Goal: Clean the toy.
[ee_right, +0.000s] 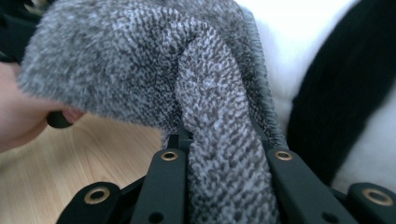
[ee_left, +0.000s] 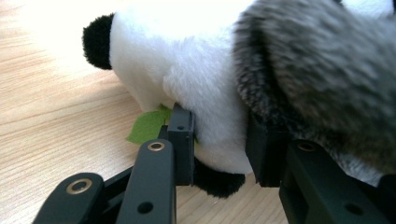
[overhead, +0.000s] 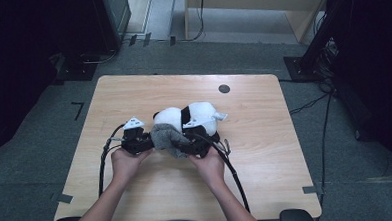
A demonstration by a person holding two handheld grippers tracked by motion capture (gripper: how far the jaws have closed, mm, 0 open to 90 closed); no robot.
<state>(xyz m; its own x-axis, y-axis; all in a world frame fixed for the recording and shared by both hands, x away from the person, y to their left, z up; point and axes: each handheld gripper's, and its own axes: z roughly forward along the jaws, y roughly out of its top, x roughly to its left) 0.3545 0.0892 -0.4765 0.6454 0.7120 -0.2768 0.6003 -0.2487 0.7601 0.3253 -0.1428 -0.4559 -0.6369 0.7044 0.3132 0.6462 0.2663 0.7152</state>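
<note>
A black-and-white panda plush lies on the wooden table, just beyond both hands. A fuzzy grey knitted cloth drapes over its near side, between the two grippers. My left gripper is shut on a white bulge of the panda. The grey cloth lies over its right jaw, and a green felt leaf pokes out by the left jaw. In the high view this left gripper sits left of the cloth. My right gripper is shut on a fold of the grey cloth, with the panda behind it.
A dark round grommet sits in the table's far right part. Black cables trail from the grippers toward the near edge. The other hand shows at the left of the right gripper view. Stands and cables stand on the floor around the table.
</note>
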